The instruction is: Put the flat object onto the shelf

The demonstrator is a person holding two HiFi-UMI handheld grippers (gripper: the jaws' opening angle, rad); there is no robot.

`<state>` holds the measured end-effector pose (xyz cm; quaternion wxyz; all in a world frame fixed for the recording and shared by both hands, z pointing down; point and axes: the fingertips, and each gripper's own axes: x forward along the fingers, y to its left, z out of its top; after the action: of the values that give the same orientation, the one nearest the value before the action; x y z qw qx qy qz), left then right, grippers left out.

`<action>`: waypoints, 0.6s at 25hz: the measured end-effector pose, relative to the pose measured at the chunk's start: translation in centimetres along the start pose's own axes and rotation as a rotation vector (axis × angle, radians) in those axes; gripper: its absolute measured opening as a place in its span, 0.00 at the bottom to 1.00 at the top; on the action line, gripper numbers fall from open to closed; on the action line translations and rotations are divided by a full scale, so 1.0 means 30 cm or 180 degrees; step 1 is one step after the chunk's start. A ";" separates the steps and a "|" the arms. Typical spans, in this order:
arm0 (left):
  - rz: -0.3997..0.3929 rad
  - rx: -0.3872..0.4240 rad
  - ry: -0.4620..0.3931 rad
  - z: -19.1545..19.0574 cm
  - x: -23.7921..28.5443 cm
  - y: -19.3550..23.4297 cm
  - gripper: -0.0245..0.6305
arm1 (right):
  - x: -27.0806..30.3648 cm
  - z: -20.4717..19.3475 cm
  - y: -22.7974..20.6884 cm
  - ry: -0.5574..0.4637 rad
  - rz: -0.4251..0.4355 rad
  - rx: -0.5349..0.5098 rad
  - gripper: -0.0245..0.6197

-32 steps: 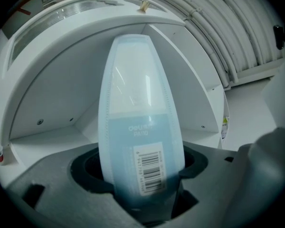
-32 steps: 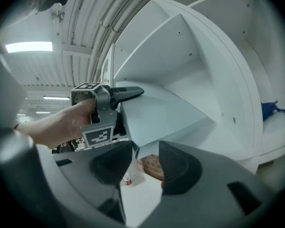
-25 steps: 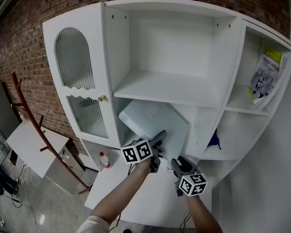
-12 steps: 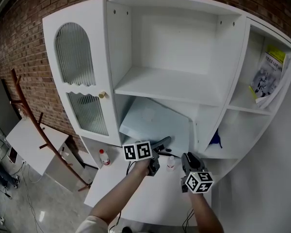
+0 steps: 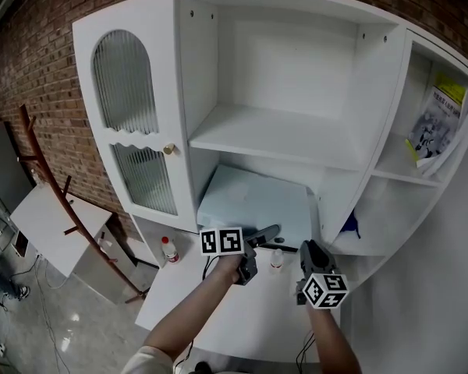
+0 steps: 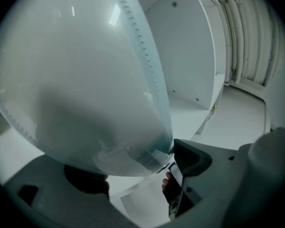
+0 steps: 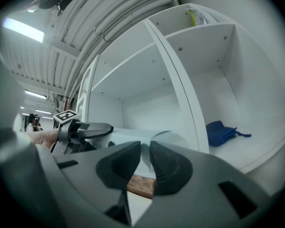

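One snag: your left hand-held gripper (image 5: 261,244), jaws just opened around the flat object's (image 5: 253,205) edge, could drag it off the shelf (image 5: 312,179); the right hand-held gripper (image 5: 309,249) has just been narrowing on nothing.

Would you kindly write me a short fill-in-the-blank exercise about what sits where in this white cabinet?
The flat pale-blue plastic box lies in the ____ middle compartment of the white cabinet.
The crumpled cloth in the lower right compartment is ____.
The wall behind the cabinet is built of ____.
The small white bottle on the white table has a ____ cap.
Missing words: lower; blue; brick; red.
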<state>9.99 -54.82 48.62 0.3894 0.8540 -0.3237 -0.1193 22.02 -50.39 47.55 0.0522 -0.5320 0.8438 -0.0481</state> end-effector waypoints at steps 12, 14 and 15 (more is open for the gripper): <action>-0.0244 -0.0372 0.0029 -0.019 -0.036 0.004 0.66 | 0.018 0.054 0.033 -0.0096 0.0066 -0.0221 0.15; -0.0295 -0.0416 0.0030 -0.023 -0.045 0.003 0.66 | 0.019 0.046 0.033 -0.0083 0.0051 -0.0235 0.15; -0.0311 -0.0426 0.0035 -0.026 -0.050 0.002 0.66 | 0.020 0.043 0.033 -0.0077 0.0039 -0.0243 0.15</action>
<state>9.16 -53.42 49.11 0.4411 0.8415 -0.2708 -0.1549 21.07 -50.54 46.11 0.0424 -0.5290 0.8475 -0.0092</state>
